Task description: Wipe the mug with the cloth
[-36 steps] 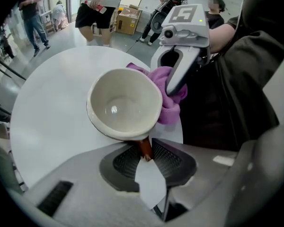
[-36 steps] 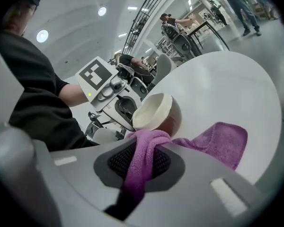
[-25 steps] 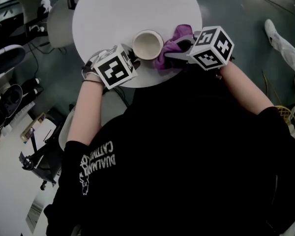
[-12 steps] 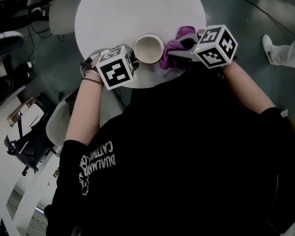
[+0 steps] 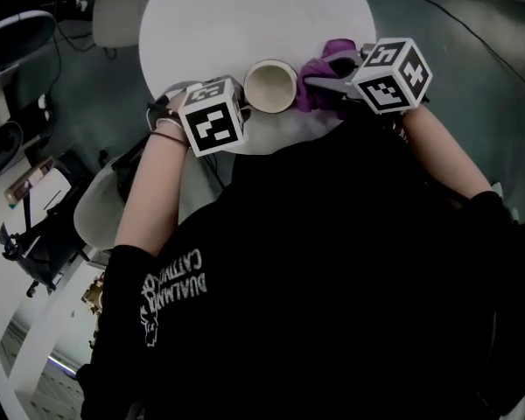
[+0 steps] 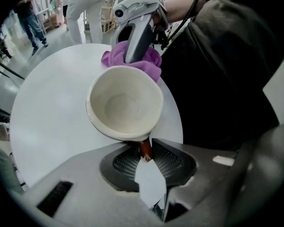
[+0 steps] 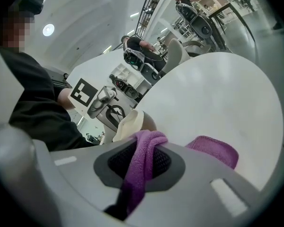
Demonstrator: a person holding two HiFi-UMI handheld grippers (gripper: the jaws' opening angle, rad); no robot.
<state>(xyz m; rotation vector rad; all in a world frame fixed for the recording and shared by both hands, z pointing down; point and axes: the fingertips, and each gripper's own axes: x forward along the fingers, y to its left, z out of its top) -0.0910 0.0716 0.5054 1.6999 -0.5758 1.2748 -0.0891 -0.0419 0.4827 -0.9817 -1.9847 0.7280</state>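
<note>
Standing near the front edge of the round table [image 5: 245,16], the mug [image 5: 269,86] has its handle clamped in the left gripper [image 6: 145,151]. The right gripper [image 7: 143,157] pinches the purple cloth [image 5: 319,70] just beside the mug's right side. Broad white tabletop stretches beyond both.

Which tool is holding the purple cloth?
The right tool: its jaws are shut on the cloth. The left tool grips the mug by its handle instead.
</note>
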